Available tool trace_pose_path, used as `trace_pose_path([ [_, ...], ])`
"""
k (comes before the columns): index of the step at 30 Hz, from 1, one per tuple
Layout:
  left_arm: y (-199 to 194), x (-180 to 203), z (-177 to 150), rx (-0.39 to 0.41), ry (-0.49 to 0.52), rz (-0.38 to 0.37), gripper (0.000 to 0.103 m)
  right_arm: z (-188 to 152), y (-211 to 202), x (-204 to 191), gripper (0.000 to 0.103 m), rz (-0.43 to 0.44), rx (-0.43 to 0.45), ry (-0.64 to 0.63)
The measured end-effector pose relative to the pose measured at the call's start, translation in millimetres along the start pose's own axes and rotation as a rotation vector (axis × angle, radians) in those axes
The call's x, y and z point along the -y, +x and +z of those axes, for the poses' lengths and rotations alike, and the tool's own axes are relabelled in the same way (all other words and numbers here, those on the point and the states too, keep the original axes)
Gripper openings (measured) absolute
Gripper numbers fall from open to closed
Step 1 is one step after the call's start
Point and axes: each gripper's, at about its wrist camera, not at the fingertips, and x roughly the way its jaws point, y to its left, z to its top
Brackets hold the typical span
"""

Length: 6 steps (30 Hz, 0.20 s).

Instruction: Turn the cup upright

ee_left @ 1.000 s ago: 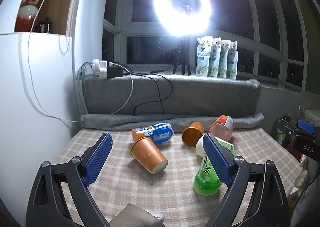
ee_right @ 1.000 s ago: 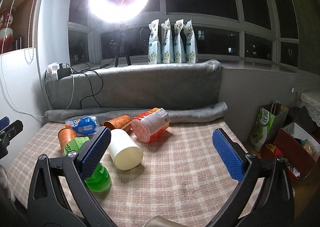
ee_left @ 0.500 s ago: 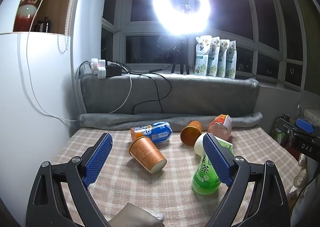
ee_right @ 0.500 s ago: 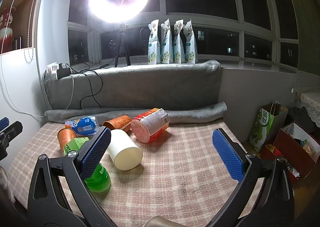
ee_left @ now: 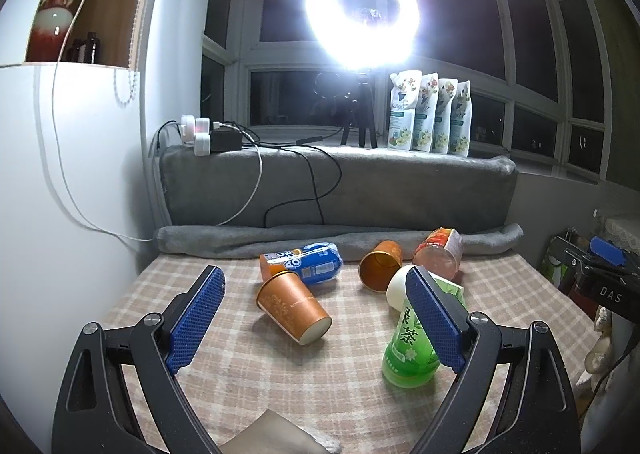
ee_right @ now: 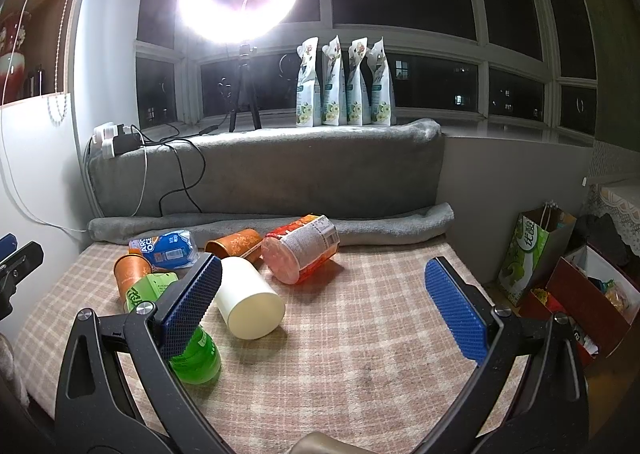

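Note:
An orange paper cup [ee_left: 293, 305] lies on its side on the checked cloth, its base toward me; it also shows in the right wrist view [ee_right: 130, 272]. A second orange cup [ee_left: 380, 270] lies further back, mouth toward me, also in the right wrist view [ee_right: 236, 244]. A white cup [ee_right: 250, 304] lies on its side, partly hidden in the left wrist view [ee_left: 397, 287]. My left gripper [ee_left: 316, 320] is open and empty, just before the near orange cup. My right gripper [ee_right: 332, 308] is open and empty, right of the white cup.
A green tea bottle [ee_left: 410, 344], a blue bottle [ee_left: 314, 260] and a red-labelled tub [ee_right: 302, 254] lie among the cups. A rolled grey blanket [ee_left: 340, 242] borders the back. A white wall [ee_left: 60, 234] stands at left. Bags and boxes [ee_right: 560, 270] sit off the right edge.
The left wrist view has eased back and up slightly, so the cups sit a little further off. The right gripper has hardly moved. Both stay open.

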Motion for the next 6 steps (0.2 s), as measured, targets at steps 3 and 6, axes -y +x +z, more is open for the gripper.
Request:
trace_pose_path([
  [3, -0.1, -0.1, 0.1, 0.001, 0.0, -0.002, 0.092, 0.2, -0.3, -0.1, 0.103, 0.0, 0.0, 0.001],
  [6, -1.6, 0.6, 0.8, 0.015, 0.002, 0.009, 0.092, 0.0, 0.2, -0.5, 0.103, -0.003, -0.001, 0.001],
])
